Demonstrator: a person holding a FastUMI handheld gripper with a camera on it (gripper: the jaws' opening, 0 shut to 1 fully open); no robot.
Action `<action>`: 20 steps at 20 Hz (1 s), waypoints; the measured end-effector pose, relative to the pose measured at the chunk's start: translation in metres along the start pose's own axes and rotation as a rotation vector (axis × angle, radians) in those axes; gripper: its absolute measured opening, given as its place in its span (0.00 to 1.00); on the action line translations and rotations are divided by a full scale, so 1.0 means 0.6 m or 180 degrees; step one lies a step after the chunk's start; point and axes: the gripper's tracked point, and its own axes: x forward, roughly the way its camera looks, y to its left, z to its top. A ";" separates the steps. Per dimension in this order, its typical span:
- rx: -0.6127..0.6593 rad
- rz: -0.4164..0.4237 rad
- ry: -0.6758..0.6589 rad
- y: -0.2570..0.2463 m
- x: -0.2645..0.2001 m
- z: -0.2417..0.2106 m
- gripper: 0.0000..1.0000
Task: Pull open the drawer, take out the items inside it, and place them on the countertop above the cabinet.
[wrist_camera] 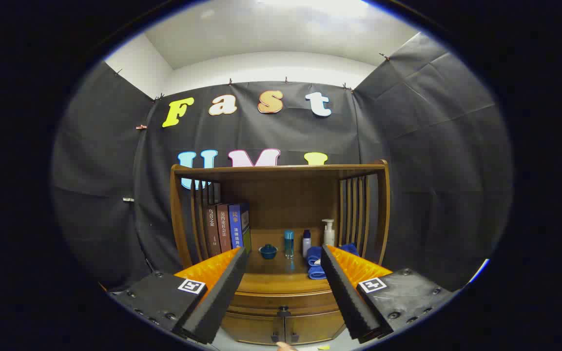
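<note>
I've got one view, the gripper cam, fisheye, looking forward along the two fingers (pixel 227 287), which frame the lower part of the shot spread wide apart. It faces the wooden cabinet (pixel 281 195) head-on, roughly level with the countertop (pixel 281 280), standing back far enough that the whole open shelf and its top board fit in. The drawer front (pixel 283 303) with its knob sits low between the fingers. Beyond the cabinet I see the booth's black cloth wall, and the white ceiling above. No second view to overlap with.
</note>
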 end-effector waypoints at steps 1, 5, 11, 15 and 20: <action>-0.0002 0.0012 -0.0008 0.001 -0.001 0.002 0.98; -0.0048 0.0045 -0.0006 0.001 -0.003 0.002 0.98; -0.0022 0.0107 0.0041 0.003 -0.004 -0.003 0.98; 0.0002 0.0079 0.0067 -0.007 -0.002 -0.010 0.98; 0.0054 0.0059 0.0172 -0.010 0.004 -0.035 0.98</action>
